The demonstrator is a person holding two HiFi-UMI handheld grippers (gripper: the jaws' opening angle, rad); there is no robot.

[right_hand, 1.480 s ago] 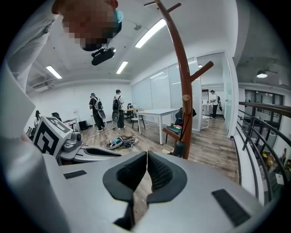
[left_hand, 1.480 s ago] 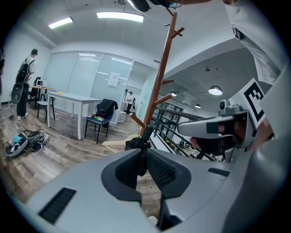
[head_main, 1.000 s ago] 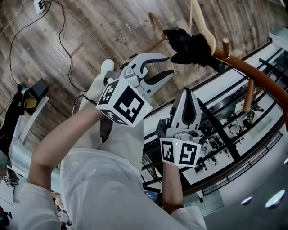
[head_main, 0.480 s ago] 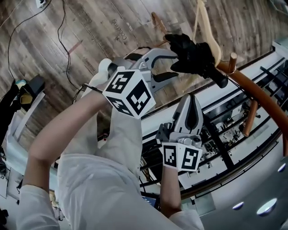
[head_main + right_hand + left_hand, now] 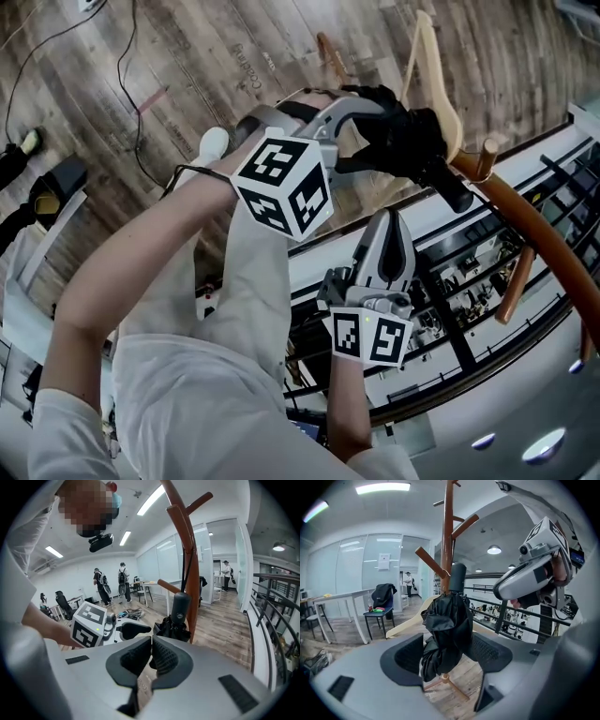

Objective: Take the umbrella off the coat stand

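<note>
1. The umbrella (image 5: 445, 630), black and folded, hangs against the pole of the coat stand (image 5: 448, 527). Its dark handle is uppermost, close beside the pole and just under a slanting peg (image 5: 431, 562).
2. The left gripper (image 5: 447, 657) has its jaws on either side of the bunched canopy, and they are opening. The fabric stands between the pads, with a slit of room at the left pad, while folds overlap the right pad's edge.
3. In the head view the left gripper (image 5: 366, 136) meets the umbrella (image 5: 398, 141) from the side turned away from the coat stand's pole (image 5: 525, 202).
4. The right gripper (image 5: 151, 656) has its jaws pressed together with nothing between them. It points toward the coat stand (image 5: 190, 564) and stops short of the umbrella (image 5: 176, 620), apart from it.
5. In the head view the right gripper (image 5: 392, 225) lies near the coat stand on its railing side.
6. A pale wooden hanger (image 5: 433, 75) hangs on the coat stand just beside the umbrella and crowds that edge.
7. A black railing (image 5: 262, 620) runs close past one side of the coat stand. On the other side the wood floor (image 5: 206, 56) spreads wide, with cables (image 5: 131, 84) well apart from the stand.
</note>
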